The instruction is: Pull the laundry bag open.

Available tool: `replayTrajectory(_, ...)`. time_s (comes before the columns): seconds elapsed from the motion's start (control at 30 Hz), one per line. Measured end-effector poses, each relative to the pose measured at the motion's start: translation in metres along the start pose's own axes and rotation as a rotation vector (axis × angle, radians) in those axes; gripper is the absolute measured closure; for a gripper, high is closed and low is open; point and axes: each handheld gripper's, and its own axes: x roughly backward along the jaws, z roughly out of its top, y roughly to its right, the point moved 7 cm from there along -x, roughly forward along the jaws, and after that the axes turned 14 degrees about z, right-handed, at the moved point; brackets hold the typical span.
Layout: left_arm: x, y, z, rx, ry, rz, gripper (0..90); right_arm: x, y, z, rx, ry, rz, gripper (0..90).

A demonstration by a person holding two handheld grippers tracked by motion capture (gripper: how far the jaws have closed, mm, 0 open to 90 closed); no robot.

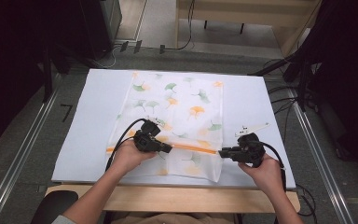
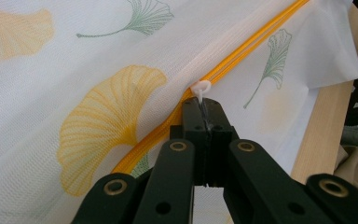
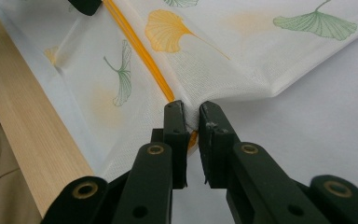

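A white mesh bag printed with orange and green ginkgo leaves lies flat on the white table top, with an orange zipper running across its near end. My left gripper is shut on the zipper's white pull tab, partway along the zipper. My right gripper is shut on the bag's right edge at the zipper's end, where the mesh bunches up into a fold.
The white table top sits on a wooden table whose light edge runs along the near side. Dark equipment and cables stand on the floor to the left, right and beyond.
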Motion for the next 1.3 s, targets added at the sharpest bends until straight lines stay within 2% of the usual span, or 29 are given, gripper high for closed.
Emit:
replayTrajectory(0.4,0.007,-0.008,-0.009,0.03,-0.005,0.012,90.0,-0.001,0.003,0.001,0.004,-0.009,-0.004,83.4)
replayTrajectory(0.53,0.01,-0.013,-0.012,0.033,-0.011,0.014,90.0,-0.003,0.004,0.001,-0.004,-0.021,-0.004,83.5)
replayTrajectory(0.57,0.011,-0.014,-0.013,0.045,-0.01,0.013,90.0,-0.003,0.005,0.002,0.001,-0.021,-0.005,83.5)
replayTrajectory(0.6,0.012,-0.016,-0.014,0.037,-0.014,0.014,90.0,-0.003,0.005,0.002,0.005,-0.022,-0.002,83.5)
replayTrajectory(0.63,0.013,-0.016,-0.015,0.05,-0.011,0.012,90.0,-0.004,0.005,0.002,0.006,-0.023,-0.001,83.4)
replayTrajectory(0.87,0.018,-0.024,-0.022,0.062,-0.014,0.017,90.0,-0.006,0.006,0.004,0.013,-0.032,-0.001,83.4)
replayTrajectory(1.3,0.02,-0.025,-0.023,0.058,-0.012,0.018,90.0,-0.008,0.005,0.004,0.014,-0.036,0.003,83.2)
